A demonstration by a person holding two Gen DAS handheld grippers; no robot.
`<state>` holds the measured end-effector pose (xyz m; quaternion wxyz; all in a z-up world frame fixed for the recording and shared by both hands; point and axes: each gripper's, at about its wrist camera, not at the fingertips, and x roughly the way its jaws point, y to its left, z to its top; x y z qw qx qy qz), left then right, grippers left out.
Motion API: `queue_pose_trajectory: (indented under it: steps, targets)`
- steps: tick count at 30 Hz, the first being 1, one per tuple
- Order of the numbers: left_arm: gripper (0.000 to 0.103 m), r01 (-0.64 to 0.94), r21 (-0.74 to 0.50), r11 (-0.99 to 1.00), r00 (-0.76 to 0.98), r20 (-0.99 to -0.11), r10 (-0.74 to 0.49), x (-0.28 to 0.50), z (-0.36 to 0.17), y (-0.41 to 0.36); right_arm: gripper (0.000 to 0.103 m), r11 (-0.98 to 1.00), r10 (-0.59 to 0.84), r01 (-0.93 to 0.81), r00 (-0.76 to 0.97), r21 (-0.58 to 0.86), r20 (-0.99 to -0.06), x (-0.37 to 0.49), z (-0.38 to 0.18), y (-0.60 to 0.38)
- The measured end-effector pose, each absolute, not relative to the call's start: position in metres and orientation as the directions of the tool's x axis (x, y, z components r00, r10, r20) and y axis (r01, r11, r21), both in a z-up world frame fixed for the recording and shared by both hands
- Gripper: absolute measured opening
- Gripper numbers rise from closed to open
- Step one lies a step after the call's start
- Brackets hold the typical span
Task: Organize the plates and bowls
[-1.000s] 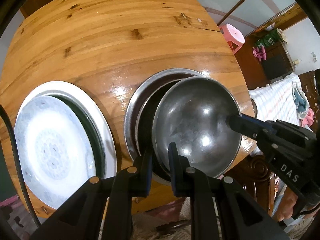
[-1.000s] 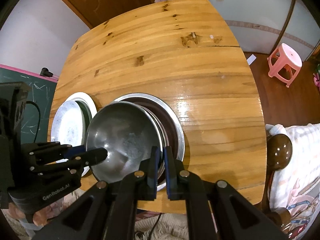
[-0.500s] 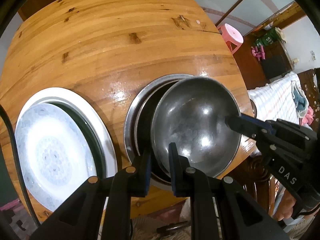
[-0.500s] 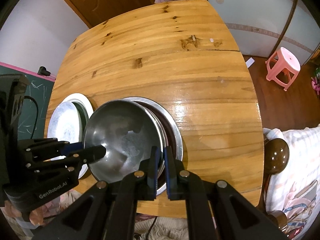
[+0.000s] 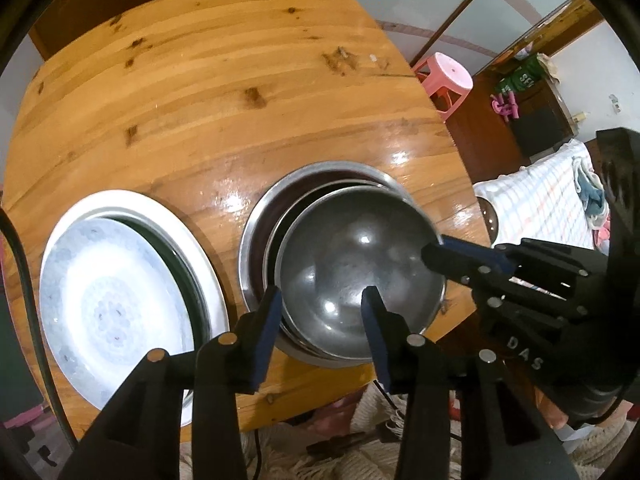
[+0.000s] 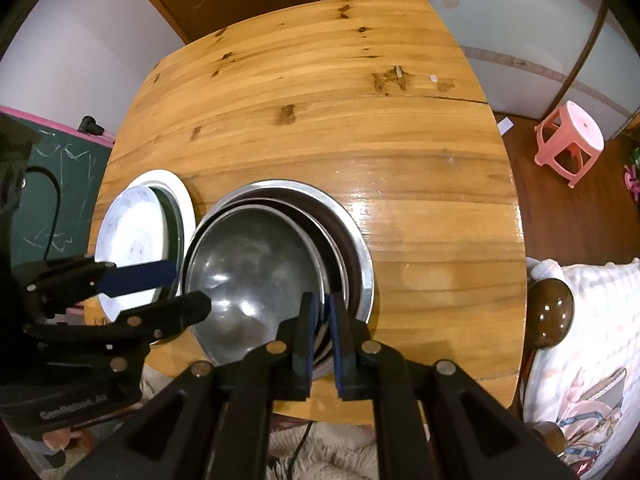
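A small steel bowl [image 5: 360, 264] lies on top of a nest of larger steel bowls [image 5: 256, 232] near the table's front edge. My left gripper [image 5: 320, 316] straddles its near rim with one finger outside and one inside. Its jaws are opening and the pads stand clear of the metal. My right gripper [image 6: 321, 316] is shut on the opposite rim of the same bowl [image 6: 248, 272]. In the right wrist view the left gripper [image 6: 190, 286] shows with parted fingers at the bowl's left side. In the left wrist view the right gripper [image 5: 434, 250] grips the rim. A stack of white plates [image 5: 112, 292] sits left of the bowls.
The wooden table [image 6: 320, 100] stretches bare beyond the dishes. A pink stool [image 6: 570, 142] stands on the floor at the right. A rounded wooden post [image 6: 550, 312] and a bed with patterned cloth [image 6: 580, 360] lie beside the table's right edge. A green chalkboard [image 6: 52, 184] is at the left.
My left gripper's jaws have parted and let go of the bowl's rim. The right gripper keeps its pinch, and the bowl now rests lower in the nest.
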<state>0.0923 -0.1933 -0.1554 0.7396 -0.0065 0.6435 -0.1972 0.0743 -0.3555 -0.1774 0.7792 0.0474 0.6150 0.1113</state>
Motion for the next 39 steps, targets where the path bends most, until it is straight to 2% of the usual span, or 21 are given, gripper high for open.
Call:
queue_pose_trajectory:
  steps: [8, 11, 12, 14, 16, 18, 20, 26, 30, 36, 37, 39]
  targets:
    - [0.042, 0.29, -0.255, 0.922, 0.149, -0.94, -0.307, 0.091, -0.134, -0.186, 0.009, 0.97, 0.232, -0.141, 0.277, 0.2, -0.932, 0.069, -0.159, -0.351]
    - [0.05, 0.286, -0.252, 0.924, 0.178, -0.934, -0.31, 0.091, -0.122, -0.181, 0.009, 0.966, 0.251, -0.144, 0.295, 0.217, -0.922, 0.069, -0.15, -0.354]
    - [0.056, 0.284, -0.253, 0.925, 0.19, -0.931, -0.313, 0.091, -0.118, -0.178, 0.009, 0.965, 0.255, -0.145, 0.303, 0.22, -0.918, 0.069, -0.146, -0.354]
    - [0.06, 0.282, -0.251, 0.926, 0.221, -0.922, -0.317, 0.091, -0.108, -0.174, 0.009, 0.964, 0.26, -0.146, 0.316, 0.224, -0.913, 0.068, -0.141, -0.355]
    - [0.06, 0.28, -0.257, 0.925, 0.244, -0.913, -0.327, 0.091, -0.098, -0.168, 0.012, 0.96, 0.273, -0.153, 0.331, 0.234, -0.903, 0.067, -0.134, -0.356]
    - [0.063, 0.273, -0.265, 0.925, 0.266, -0.903, -0.337, 0.091, -0.09, -0.162, 0.029, 0.96, 0.275, -0.154, 0.35, 0.235, -0.895, 0.065, -0.128, -0.358]
    - [0.067, 0.265, -0.271, 0.925, 0.292, -0.892, -0.345, 0.09, -0.08, -0.156, 0.033, 0.961, 0.272, -0.156, 0.373, 0.229, -0.887, 0.063, -0.121, -0.36]
    - [0.07, 0.258, -0.276, 0.926, 0.344, -0.869, -0.355, 0.088, -0.062, -0.145, 0.033, 0.96, 0.273, -0.163, 0.394, 0.226, -0.877, 0.061, -0.107, -0.365]
    - [0.077, 0.278, -0.298, 0.913, 0.349, -0.854, -0.385, 0.087, -0.055, -0.144, 0.033, 0.962, 0.265, -0.169, 0.412, 0.213, -0.872, 0.058, -0.097, -0.368]
    - [0.079, 0.309, -0.326, 0.893, 0.365, -0.827, -0.428, 0.081, -0.044, -0.143, 0.033, 0.958, 0.285, -0.171, 0.44, 0.232, -0.852, 0.053, -0.079, -0.375]
    - [0.08, 0.314, -0.332, 0.89, 0.369, -0.821, -0.436, 0.079, -0.041, -0.143, 0.034, 0.956, 0.29, -0.171, 0.448, 0.237, -0.846, 0.051, -0.075, -0.376]
    - [0.082, 0.322, -0.333, 0.886, 0.379, -0.813, -0.443, 0.076, -0.038, -0.144, 0.048, 0.954, 0.298, -0.172, 0.458, 0.245, -0.837, 0.048, -0.07, -0.377]
